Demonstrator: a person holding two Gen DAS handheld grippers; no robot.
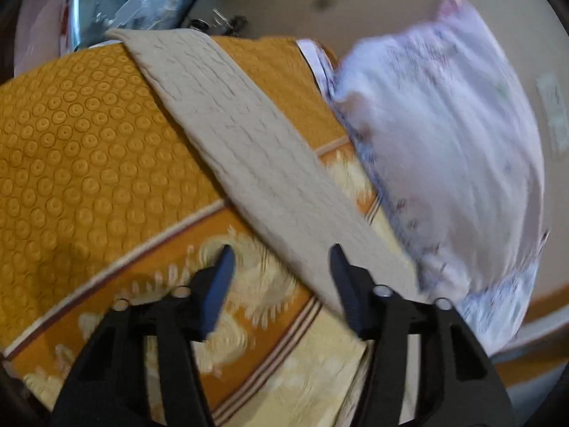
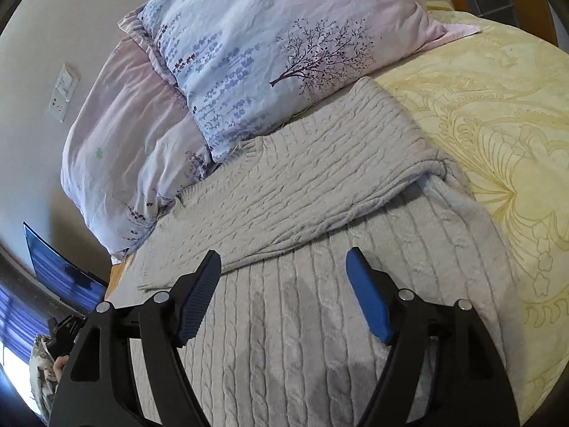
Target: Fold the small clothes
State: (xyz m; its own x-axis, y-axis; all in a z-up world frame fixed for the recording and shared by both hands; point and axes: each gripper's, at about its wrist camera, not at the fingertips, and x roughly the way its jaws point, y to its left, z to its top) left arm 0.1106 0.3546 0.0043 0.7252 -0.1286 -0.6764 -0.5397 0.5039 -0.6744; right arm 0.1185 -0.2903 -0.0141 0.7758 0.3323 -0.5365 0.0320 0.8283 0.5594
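Two grippers stood with their jaws apart and nothing between the pads. In the right wrist view, the right gripper [image 2: 282, 293] hovered over the near body of a grey cable-knit sweater [image 2: 302, 338], which lay spread flat on the bed. One sleeve [image 2: 295, 192] was folded across the body, running from the far right shoulder down toward the near left edge. Beyond it, a pale yellow bedspread [image 2: 498, 135] with an ornamental pattern covered the bed to the right. Farther back, two floral pillows [image 2: 249, 53] leaned against the wall, the front one touching the sweater's far edge.

In the blurred left wrist view, the left gripper [image 1: 282, 284] hung above an orange and yellow patterned cover [image 1: 81, 156]. A strip of the sweater ran diagonally from just beside its right finger toward the far left. Pillows showed at the right.
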